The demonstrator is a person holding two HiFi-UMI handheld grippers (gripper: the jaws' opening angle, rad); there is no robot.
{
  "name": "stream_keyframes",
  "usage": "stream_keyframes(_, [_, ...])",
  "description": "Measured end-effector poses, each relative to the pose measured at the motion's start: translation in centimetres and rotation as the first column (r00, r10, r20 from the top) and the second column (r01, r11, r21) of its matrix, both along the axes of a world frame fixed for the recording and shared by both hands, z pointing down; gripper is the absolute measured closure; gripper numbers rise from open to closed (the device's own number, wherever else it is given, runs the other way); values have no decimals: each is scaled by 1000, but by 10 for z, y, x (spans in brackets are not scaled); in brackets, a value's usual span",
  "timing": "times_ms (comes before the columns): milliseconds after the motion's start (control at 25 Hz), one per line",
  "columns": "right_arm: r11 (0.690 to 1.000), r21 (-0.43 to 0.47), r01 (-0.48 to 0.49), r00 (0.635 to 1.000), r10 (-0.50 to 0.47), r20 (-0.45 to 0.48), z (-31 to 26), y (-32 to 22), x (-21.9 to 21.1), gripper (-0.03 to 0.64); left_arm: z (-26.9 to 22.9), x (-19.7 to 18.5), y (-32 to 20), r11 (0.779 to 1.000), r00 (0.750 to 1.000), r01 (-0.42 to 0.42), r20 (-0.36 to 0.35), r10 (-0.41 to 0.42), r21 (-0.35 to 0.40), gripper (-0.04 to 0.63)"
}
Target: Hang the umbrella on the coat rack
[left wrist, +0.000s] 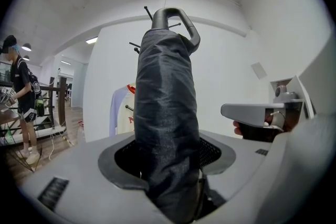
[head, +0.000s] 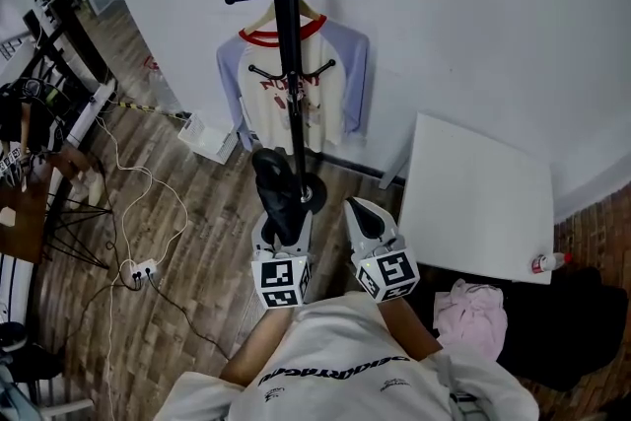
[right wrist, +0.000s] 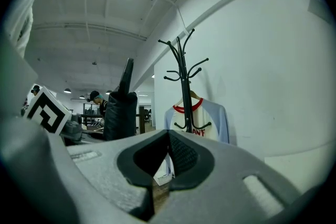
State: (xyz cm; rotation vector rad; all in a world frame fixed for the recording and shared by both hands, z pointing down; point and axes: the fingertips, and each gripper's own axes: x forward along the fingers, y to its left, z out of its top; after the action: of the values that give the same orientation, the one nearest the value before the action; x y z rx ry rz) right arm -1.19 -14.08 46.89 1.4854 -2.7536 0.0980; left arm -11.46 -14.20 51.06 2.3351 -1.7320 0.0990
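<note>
Head view: carrying step, hang not yet made. Folded umbrella [head: 274, 187] upright in left gripper [head: 281, 234], just near of the coat rack [head: 286, 64] foot, right gripper [head: 367, 217] alongside to the right. Left gripper view: jaws wide, clamped round the sleeved umbrella body, loop handle [left wrist: 176, 21] topmost. Right gripper view: jaws closed together on nothing; next move probably a lift and a reach to the far side, dropping the loop over a free hook [right wrist: 198, 67].

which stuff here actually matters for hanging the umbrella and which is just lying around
For the job:
folded umbrella, gripped by the left gripper
coat rack

Just lying about:
raglan shirt on a hanger on the rack
white table
bottle
pink cloth
power strip with cables
white basket
</note>
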Motion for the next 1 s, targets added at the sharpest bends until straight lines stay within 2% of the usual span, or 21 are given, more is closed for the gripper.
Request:
stream_keyframes(480, [999, -10, 35, 999, -35, 4, -5, -62, 9, 618, -44, 7, -68, 1000, 999, 24, 25, -24, -1, 337])
stream_keyframes(1000, [997, -11, 81, 996, -81, 37, -5, -104, 18, 618, -134, 4, -129, 992, 994, 70, 73, -78, 102, 337])
